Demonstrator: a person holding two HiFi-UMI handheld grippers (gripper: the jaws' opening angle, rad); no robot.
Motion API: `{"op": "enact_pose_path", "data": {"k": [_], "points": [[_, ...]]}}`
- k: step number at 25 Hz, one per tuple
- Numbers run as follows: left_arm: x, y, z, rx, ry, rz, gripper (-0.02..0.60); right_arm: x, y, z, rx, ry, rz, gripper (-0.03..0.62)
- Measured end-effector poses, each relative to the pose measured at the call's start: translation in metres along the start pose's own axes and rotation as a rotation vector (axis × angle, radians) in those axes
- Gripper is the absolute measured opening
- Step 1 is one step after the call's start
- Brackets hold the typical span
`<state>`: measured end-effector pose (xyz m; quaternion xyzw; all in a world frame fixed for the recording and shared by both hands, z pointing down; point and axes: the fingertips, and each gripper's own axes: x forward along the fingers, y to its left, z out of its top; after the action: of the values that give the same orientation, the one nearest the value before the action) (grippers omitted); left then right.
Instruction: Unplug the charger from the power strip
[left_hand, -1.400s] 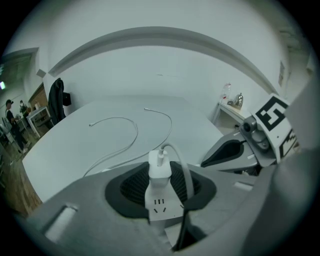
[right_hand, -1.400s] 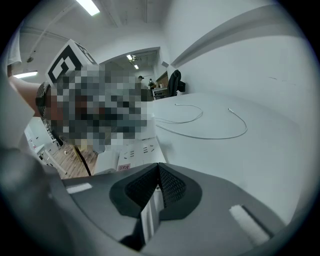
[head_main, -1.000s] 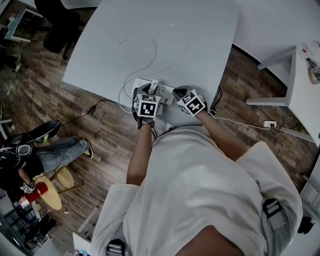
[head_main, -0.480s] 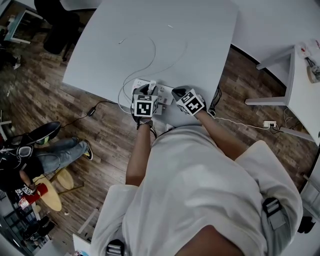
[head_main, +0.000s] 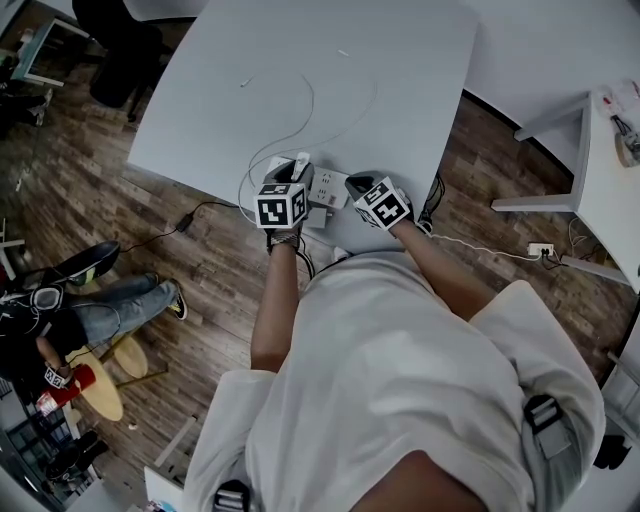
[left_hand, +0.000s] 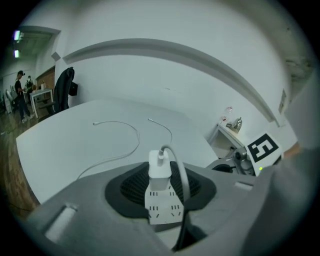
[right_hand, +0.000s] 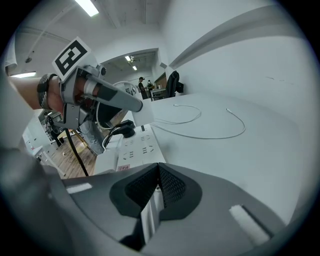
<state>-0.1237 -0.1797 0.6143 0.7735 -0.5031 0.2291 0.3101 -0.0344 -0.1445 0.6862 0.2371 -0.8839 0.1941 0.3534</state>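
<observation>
**Charger gripped at the far end of the power strip**

In the head view, we see the charger (head_main: 300, 163) as a small white block near the front edge of the white table (head_main: 400, 90). The left gripper (head_main: 299, 173) is clamped on it. The white power strip (head_main: 328, 187) lies just beside it to the right. The right gripper (head_main: 352, 187) touches the strip's right end. A thin white cable (head_main: 311, 104) loops across the table beyond them.

In the left gripper view, the left gripper's (left_hand: 162, 185) jaws stand apart by the charger's width. Their dark ribbed pads press on either side of the charger (left_hand: 160, 169), which stands upright between them. A white lead (left_hand: 178, 167) leaves the charger's top and bends down to the right. Directly below it we see the socket face of the power strip (left_hand: 161, 207). We cannot tell whether the prongs sit in a socket or are clear of it.

In the right gripper view, the right gripper's (right_hand: 156, 186) jaws are almost together. A narrow white edge is pinched in the slit between them, in line with the near end of the power strip (right_hand: 136, 149). The strip lies flat on the table, with a black plug (right_hand: 125, 131) seated at its far end. There the left gripper (right_hand: 137, 107) holds the charger (right_hand: 143, 114) right over the strip's far end. The white cable (right_hand: 220, 135) curves over the table behind.
</observation>
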Motion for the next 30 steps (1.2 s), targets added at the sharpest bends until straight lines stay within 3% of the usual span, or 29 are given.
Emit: {"op": "enact_pose_path", "data": {"k": [8, 11, 24, 30], "points": [[0.008, -0.002, -0.023, -0.227, -0.009, -0.120, 0.137, 0.000, 0.001, 0.001, -0.004, 0.002, -0.010, 0.003], [0.010, 0.001, -0.025, -0.277, -0.027, -0.136, 0.138, 0.001, 0.002, 0.001, -0.005, 0.001, -0.010, 0.003], [0.014, 0.021, -0.024, -0.205, -0.008, -0.026, 0.192, 0.000, 0.001, -0.002, -0.002, 0.000, -0.003, 0.004], [0.010, 0.036, -0.028, -0.192, -0.002, 0.051, 0.258, -0.001, 0.001, -0.001, 0.008, 0.003, -0.001, 0.003]]}}
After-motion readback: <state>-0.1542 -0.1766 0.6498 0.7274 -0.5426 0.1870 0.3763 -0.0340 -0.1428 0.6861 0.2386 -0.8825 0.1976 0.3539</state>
